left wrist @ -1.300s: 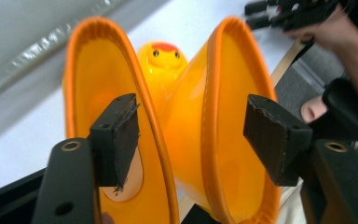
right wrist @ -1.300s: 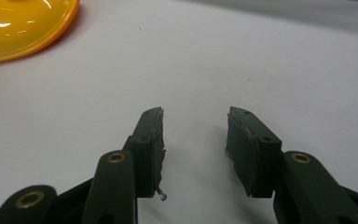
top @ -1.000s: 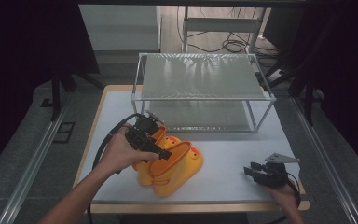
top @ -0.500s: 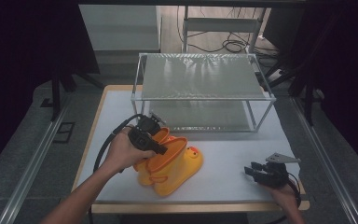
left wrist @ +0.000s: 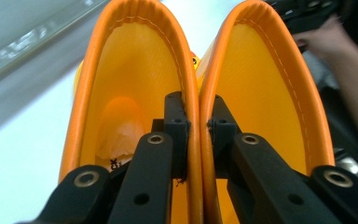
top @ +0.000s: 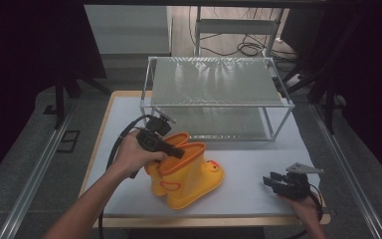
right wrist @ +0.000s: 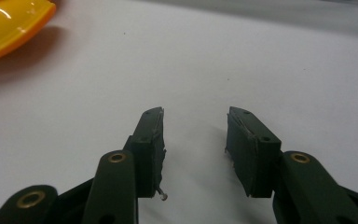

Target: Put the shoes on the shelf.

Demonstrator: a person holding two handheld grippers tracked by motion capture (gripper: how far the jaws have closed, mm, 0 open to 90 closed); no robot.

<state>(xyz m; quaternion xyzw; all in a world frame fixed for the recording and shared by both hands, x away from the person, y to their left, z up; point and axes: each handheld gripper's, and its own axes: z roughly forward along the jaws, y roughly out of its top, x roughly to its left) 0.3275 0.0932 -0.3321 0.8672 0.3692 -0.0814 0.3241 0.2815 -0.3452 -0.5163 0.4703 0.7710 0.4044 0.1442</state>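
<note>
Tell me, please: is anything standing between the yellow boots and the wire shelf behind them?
Nothing visible does. The left gripper pinches the two boots by their touching walls, and bare table lies between them and the wire shelf.

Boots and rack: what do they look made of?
Boots: likely moulded rubber or soft PVC, yellow with orange rims; smooth, slightly glossy, with a ribbed lining in the left gripper view. Rack: probably metal, a thin pale frame with fine mesh shelves that catch the light. Neither is certain from looks alone.
</note>
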